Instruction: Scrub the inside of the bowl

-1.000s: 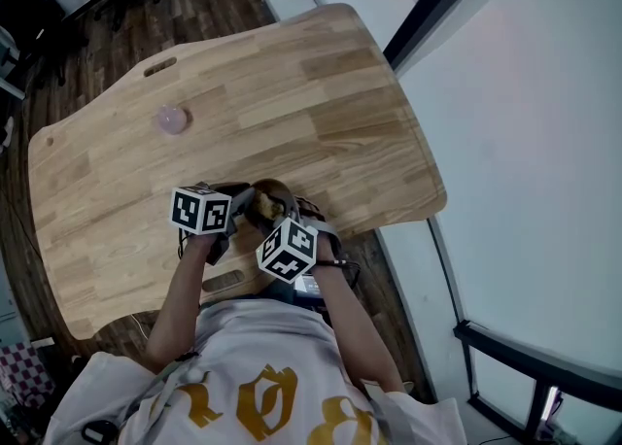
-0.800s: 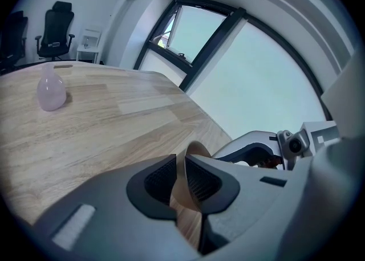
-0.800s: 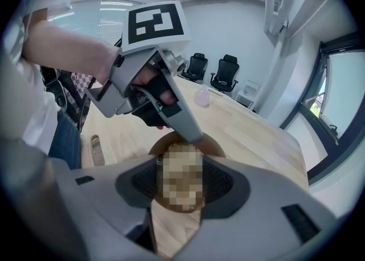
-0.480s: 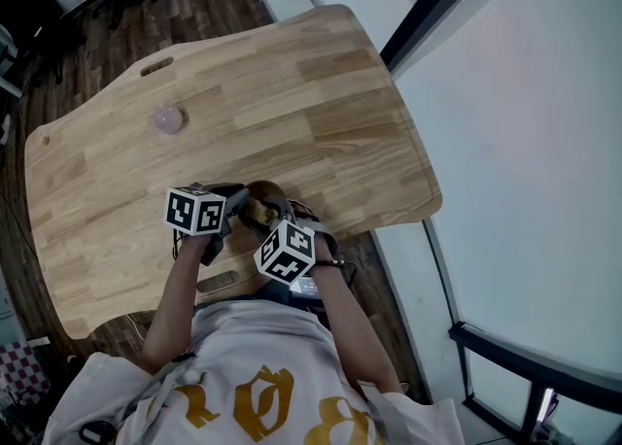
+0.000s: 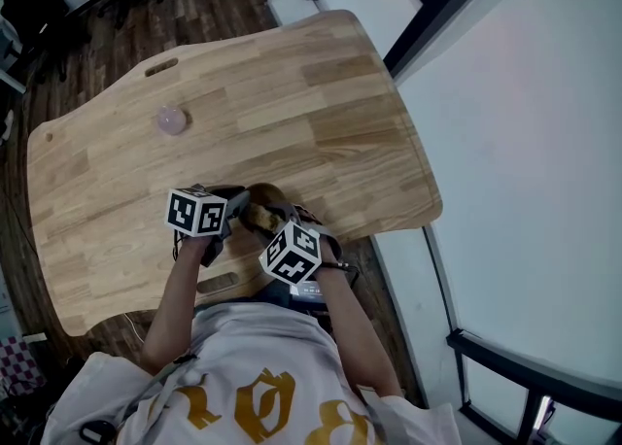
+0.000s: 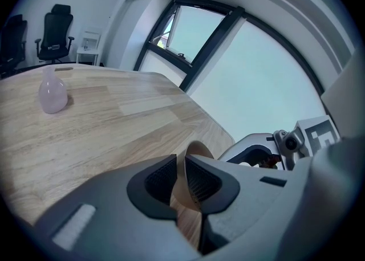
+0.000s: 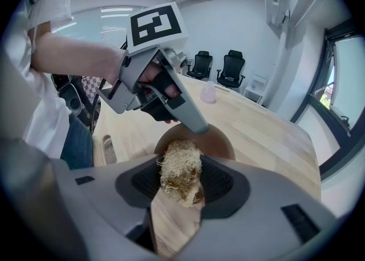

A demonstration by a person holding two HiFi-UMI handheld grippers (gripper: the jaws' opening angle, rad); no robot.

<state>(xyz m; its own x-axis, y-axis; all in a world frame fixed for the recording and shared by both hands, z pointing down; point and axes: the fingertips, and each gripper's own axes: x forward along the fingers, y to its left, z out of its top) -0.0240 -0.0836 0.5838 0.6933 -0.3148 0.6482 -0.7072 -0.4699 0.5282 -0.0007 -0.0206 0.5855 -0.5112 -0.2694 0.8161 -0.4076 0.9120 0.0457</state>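
This looks like an office. A large pale wooden desk (image 5: 292, 93) has a cable slot (image 5: 160, 67) cut into its top. Black swivel chairs (image 7: 231, 69) stand beyond the desk's far end, tall dark-framed windows (image 6: 197, 32) run beside the desk, and dark plank floor (image 5: 194, 6) lies around it.

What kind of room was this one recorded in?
Probably an office or meeting room: black swivel office chairs stand beyond a large wooden desk with a cable slot, beside tall dark-framed windows.
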